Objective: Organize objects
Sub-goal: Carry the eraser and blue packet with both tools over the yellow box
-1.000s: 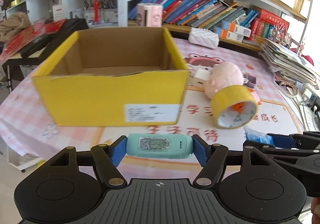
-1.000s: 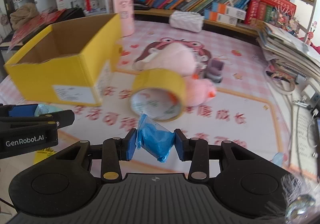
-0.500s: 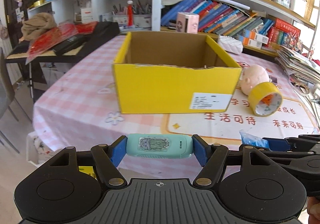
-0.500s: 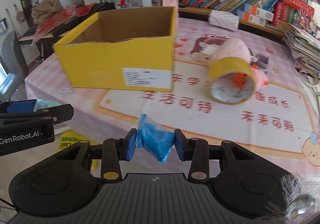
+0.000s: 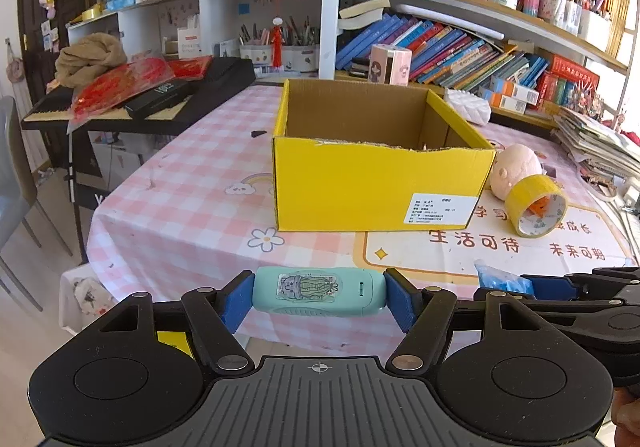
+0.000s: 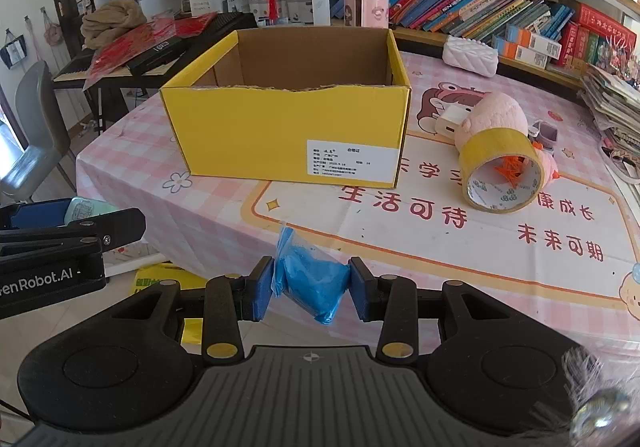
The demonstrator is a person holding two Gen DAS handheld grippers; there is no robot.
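The left claw (image 5: 319,292) is clamped end to end on a mint-green plastic device (image 5: 319,290) with a cactus sticker, held level off the near edge of the worktop (image 5: 192,207). The right claw (image 6: 311,284) is pinched on a small blue plastic bag (image 6: 314,283) of what looks like blue powder or putty, also short of the worktop edge. Ahead of both stands the open yellow cardboard box (image 6: 288,135), seemingly empty as far as its interior shows, with a yellow tape roll (image 6: 502,175) and a pink plush toy (image 6: 496,115) to its right. The device looks rigid, light and smooth, so the lengthwise grip on its rounded ends could slip if squeezed unevenly; a hold across its flat sides would likely be surer. The bag is soft and deforms between the pads, its film probably easy to puncture, so it is best held around the bulk, not the loose top.
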